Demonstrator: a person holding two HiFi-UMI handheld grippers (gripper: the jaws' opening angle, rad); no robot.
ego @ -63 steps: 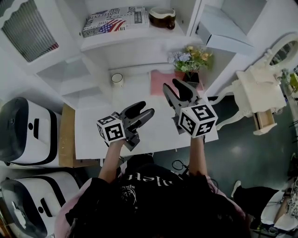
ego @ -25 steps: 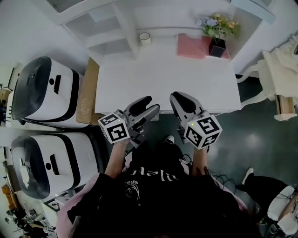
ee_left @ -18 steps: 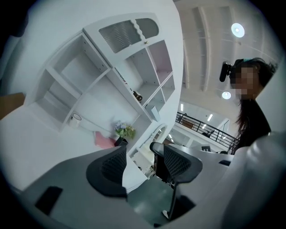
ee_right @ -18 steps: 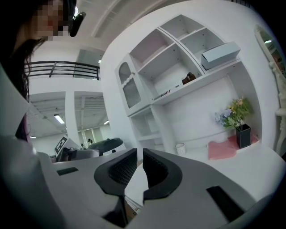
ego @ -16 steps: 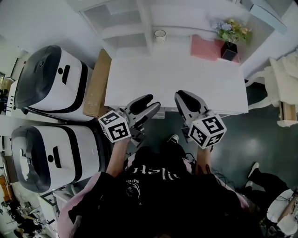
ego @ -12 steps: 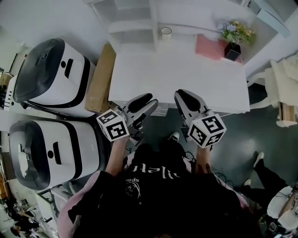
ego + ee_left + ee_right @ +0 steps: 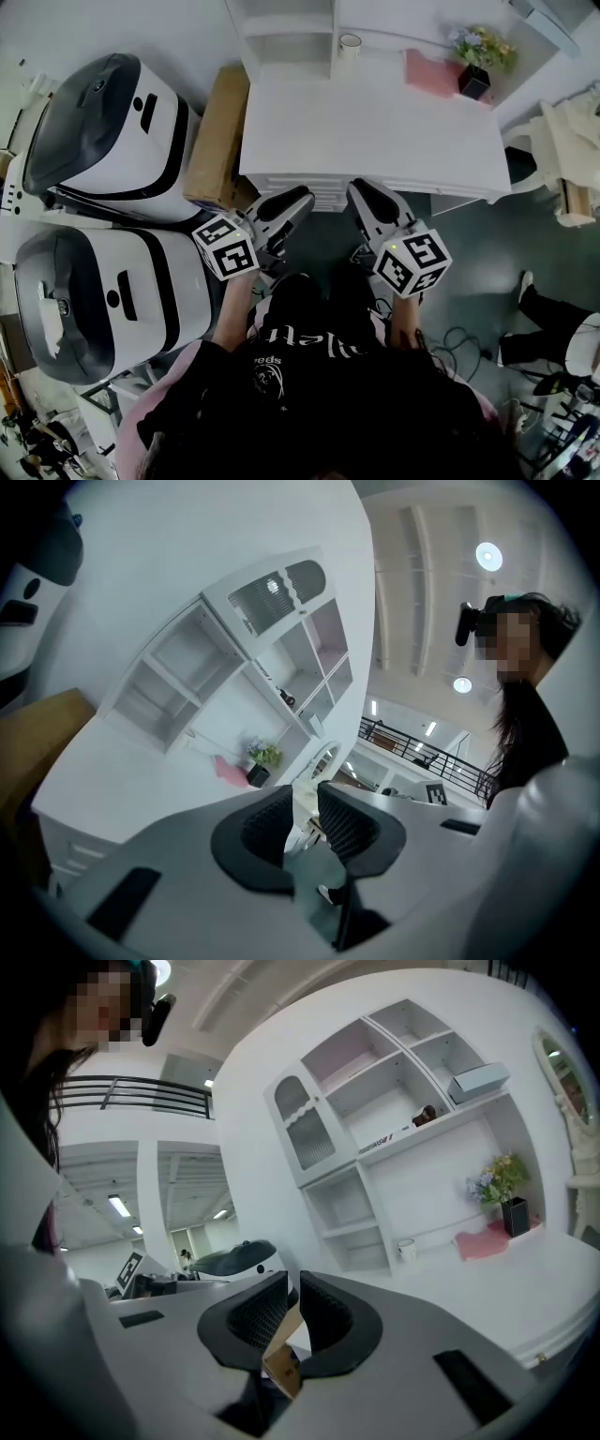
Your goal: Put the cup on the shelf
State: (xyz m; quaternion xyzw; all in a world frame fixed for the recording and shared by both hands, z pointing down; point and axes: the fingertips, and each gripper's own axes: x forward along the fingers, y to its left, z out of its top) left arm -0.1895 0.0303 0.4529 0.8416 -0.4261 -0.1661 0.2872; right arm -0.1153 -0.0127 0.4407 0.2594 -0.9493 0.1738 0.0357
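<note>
The small white cup [image 7: 350, 41] stands at the back of the white desk [image 7: 375, 131], beside the white shelf unit [image 7: 281, 19]. In the right gripper view the cup [image 7: 406, 1250] sits below the shelf's [image 7: 375, 1119] open compartments. Both grippers hang off the desk's front edge, far from the cup. My left gripper [image 7: 295, 201] is closing, and a narrow gap with nothing in it shows between its jaws [image 7: 305, 803]. My right gripper [image 7: 367, 193] is shut and holds nothing [image 7: 293, 1290].
A pink cloth [image 7: 427, 73] and a potted flower [image 7: 473, 77] lie at the desk's back right. A cardboard box [image 7: 217, 141] leans at the desk's left side. Two large white-and-black machines [image 7: 103, 122] [image 7: 94, 309] stand on the left, a white chair [image 7: 562, 141] on the right.
The view has drawn back from the desk, so both grippers now hang over the floor in front of it. The left jaws have narrowed. The cup has not moved.
</note>
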